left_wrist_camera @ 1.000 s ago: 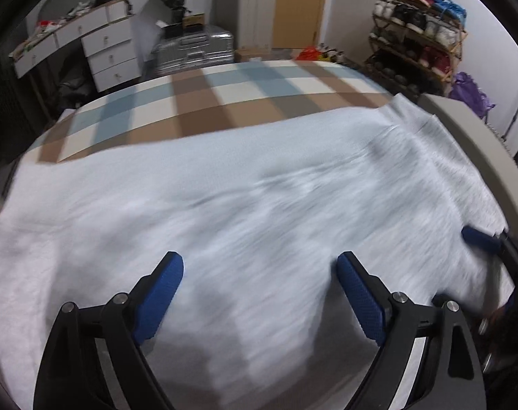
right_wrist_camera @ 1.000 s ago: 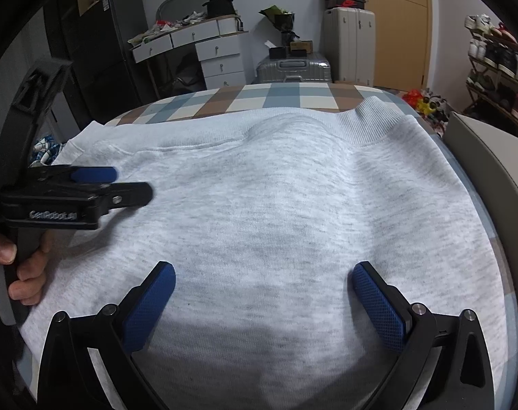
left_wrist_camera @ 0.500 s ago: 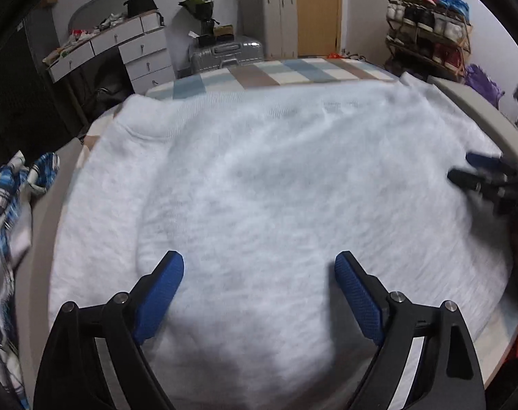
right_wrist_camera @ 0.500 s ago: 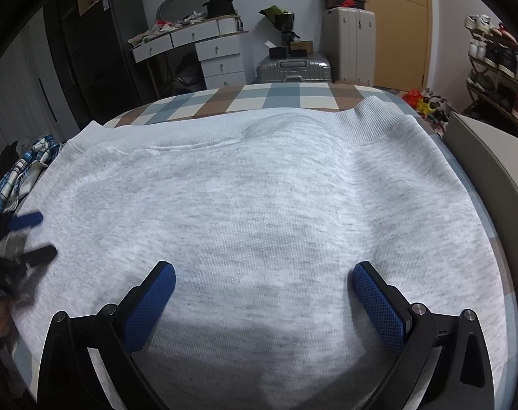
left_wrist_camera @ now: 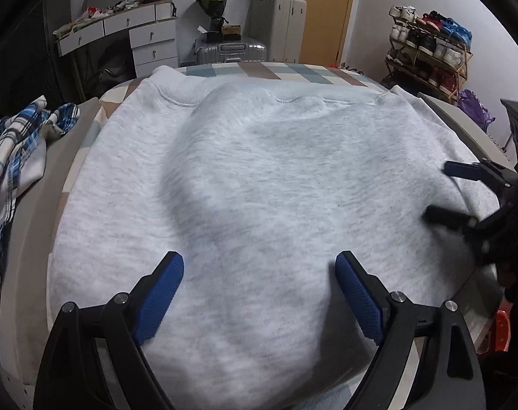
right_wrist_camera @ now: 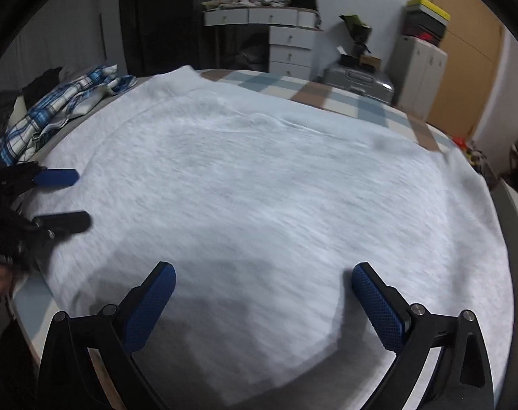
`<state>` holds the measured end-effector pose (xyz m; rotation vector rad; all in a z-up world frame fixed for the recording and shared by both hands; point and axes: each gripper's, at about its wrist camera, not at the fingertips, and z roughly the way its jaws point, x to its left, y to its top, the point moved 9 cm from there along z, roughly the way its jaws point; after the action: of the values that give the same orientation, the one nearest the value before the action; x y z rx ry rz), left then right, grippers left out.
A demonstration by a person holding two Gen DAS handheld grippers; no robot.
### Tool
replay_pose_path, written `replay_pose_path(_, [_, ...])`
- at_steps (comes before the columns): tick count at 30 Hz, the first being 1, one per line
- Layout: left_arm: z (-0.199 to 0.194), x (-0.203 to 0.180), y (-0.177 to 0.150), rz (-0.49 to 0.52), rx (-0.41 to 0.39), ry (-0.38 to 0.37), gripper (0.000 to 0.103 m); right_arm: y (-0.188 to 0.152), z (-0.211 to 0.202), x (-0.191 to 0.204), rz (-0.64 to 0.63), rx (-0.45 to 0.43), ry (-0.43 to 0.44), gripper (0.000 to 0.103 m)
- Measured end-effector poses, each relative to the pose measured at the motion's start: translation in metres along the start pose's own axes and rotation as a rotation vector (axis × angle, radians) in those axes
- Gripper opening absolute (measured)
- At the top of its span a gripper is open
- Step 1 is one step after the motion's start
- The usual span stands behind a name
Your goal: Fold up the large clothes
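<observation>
A large light grey sweatshirt (left_wrist_camera: 259,184) lies spread flat over the checked surface, its ribbed hem along the far edge; it also fills the right wrist view (right_wrist_camera: 276,198). My left gripper (left_wrist_camera: 259,273) is open and empty above the near part of the cloth. It also shows at the left edge of the right wrist view (right_wrist_camera: 62,200). My right gripper (right_wrist_camera: 264,287) is open and empty above the near edge. It shows at the right edge of the left wrist view (left_wrist_camera: 447,193), open over the cloth's right side.
A blue plaid shirt (left_wrist_camera: 16,157) lies heaped at the left, also in the right wrist view (right_wrist_camera: 60,109). The checked cover (left_wrist_camera: 259,70) shows beyond the sweatshirt. Drawers (left_wrist_camera: 149,48), suitcases (left_wrist_camera: 231,49) and a shoe rack (left_wrist_camera: 429,54) stand along the far wall.
Both grippers have swung to new angles over the sweatshirt; the left now looks straight across it, and the right has turned leftward. Both stay open. The sweatshirt lies as before.
</observation>
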<state>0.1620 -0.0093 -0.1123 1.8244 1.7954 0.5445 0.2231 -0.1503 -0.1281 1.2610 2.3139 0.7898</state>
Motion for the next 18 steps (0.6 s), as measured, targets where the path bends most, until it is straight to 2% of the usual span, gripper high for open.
replay_pose_path(3, [-0.011, 0.002, -0.002, -0.033, 0.009, 0.022, 0.087, -0.034, -0.013, -0.081, 0.209, 0.025, -0.102, 0.103])
replay_pose_path(4, [-0.014, 0.002, -0.001, -0.042, 0.006, 0.024, 0.087, -0.048, -0.017, -0.104, 0.241, 0.056, -0.183, 0.103])
replay_pose_path(5, [-0.019, -0.001, 0.002, -0.043, -0.011, 0.013, 0.087, -0.059, -0.022, -0.116, 0.26, 0.08, -0.225, 0.103])
replay_pose_path(6, [-0.023, -0.009, 0.008, -0.036, -0.035, -0.011, 0.087, -0.061, -0.028, -0.116, 0.278, 0.066, -0.217, 0.103])
replay_pose_path(8, [-0.025, -0.026, 0.018, -0.007, -0.056, -0.055, 0.087, -0.057, -0.036, -0.105, 0.264, 0.05, -0.231, 0.103])
replay_pose_path(11, [-0.015, -0.058, 0.024, 0.082, -0.053, -0.093, 0.087, -0.035, -0.032, -0.048, 0.143, 0.015, -0.12, 0.103])
replay_pose_path(13, [0.0, -0.069, 0.017, 0.133, -0.014, -0.072, 0.087, -0.021, -0.024, -0.003, 0.085, 0.004, 0.02, 0.103])
replay_pose_path(14, [0.009, -0.071, 0.01, 0.161, 0.019, -0.035, 0.087, -0.017, -0.021, 0.011, 0.07, 0.001, 0.061, 0.103])
replay_pose_path(15, [0.012, -0.07, 0.005, 0.184, 0.016, 0.002, 0.087, -0.013, -0.018, 0.026, 0.039, 0.0, 0.087, 0.103])
replay_pose_path(16, [0.009, -0.068, 0.003, 0.185, -0.001, 0.0, 0.087, -0.012, -0.014, 0.034, 0.006, 0.003, 0.084, 0.103])
replay_pose_path(18, [0.006, -0.063, -0.002, 0.159, 0.017, -0.028, 0.087, -0.016, -0.008, 0.034, -0.03, -0.009, 0.056, 0.103])
